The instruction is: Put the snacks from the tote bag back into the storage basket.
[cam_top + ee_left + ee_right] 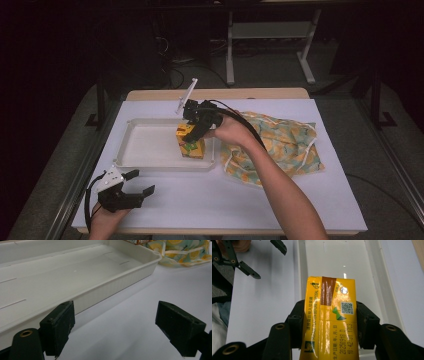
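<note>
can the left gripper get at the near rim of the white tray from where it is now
Probably yes. The left gripper sits open on the table just in front of the white tray, with bare tabletop between them. The right gripper, shut on the yellow carton, works at the tray's far right end.

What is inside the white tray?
The yellow juice box stands at the white tray's right end, gripped by the right tool. The rest looks bare; the floor beneath the box is hidden.

- A patterned cloth bag (272,145) with orange and green print lies on the right side of the table.
- The white table cover (225,200) spreads under everything.
- A white desk frame (270,45) stands far behind.
</note>
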The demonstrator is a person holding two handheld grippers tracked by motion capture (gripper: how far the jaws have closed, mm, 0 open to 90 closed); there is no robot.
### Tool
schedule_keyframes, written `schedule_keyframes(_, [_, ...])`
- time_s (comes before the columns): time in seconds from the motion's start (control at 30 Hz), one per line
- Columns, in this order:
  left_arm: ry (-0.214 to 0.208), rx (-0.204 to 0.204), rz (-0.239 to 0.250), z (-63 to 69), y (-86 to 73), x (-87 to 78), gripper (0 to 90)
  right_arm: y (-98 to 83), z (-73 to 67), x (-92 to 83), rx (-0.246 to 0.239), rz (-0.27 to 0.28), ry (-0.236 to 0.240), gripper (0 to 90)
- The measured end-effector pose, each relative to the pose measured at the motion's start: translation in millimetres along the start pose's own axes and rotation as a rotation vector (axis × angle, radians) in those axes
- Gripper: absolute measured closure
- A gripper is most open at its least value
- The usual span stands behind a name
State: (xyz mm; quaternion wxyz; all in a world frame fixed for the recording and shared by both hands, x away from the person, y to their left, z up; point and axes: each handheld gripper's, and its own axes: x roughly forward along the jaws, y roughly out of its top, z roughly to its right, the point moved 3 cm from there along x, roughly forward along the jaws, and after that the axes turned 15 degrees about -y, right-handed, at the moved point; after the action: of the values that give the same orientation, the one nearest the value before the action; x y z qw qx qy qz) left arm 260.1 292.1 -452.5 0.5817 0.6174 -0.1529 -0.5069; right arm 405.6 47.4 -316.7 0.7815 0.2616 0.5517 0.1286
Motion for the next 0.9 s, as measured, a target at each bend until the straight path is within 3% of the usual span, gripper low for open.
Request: schedule_keyframes(0.9, [-0.003,0.001,-0.001,0.2,0.2,-0.5,15.8,1.5,-5.6,23.8,-0.012,-0.015,0.024,49.6])
